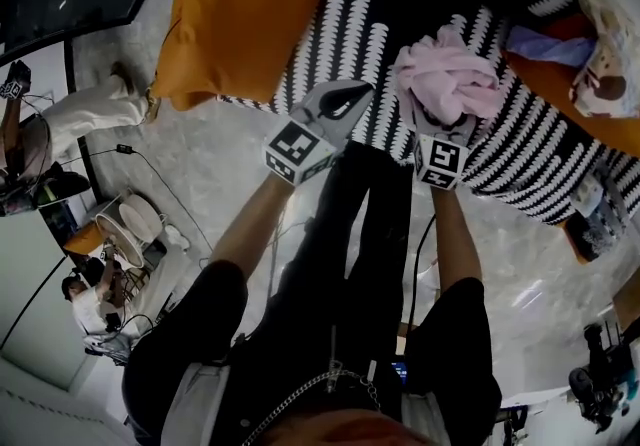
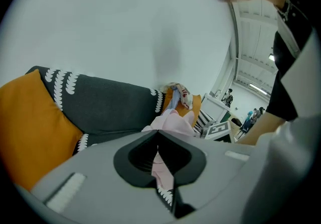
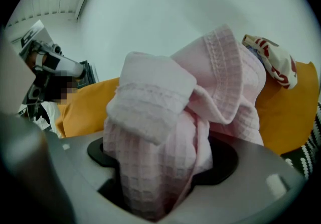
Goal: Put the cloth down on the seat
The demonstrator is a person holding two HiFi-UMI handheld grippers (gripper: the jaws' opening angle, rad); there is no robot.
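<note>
A bunched pink waffle cloth (image 1: 447, 82) hangs over the black-and-white patterned sofa seat (image 1: 520, 149). My right gripper (image 1: 443, 124) is shut on it. In the right gripper view the pink cloth (image 3: 175, 132) fills the space between the jaws and spills up over them. My left gripper (image 1: 345, 94) is to the left of the cloth, above the seat's front edge, apart from it. Its jaws are shut with nothing held. In the left gripper view the tips of my left gripper (image 2: 158, 135) meet, and the pink cloth (image 2: 173, 122) shows beyond them.
A large orange cushion (image 1: 235, 14) leans at the sofa's left end. Another orange cushion (image 1: 590, 109) with a patterned soft item (image 1: 600, 54) lies at the right end. A marble floor (image 1: 200, 184) runs in front. People stand at the left, and camera gear (image 1: 600, 374) at the lower right.
</note>
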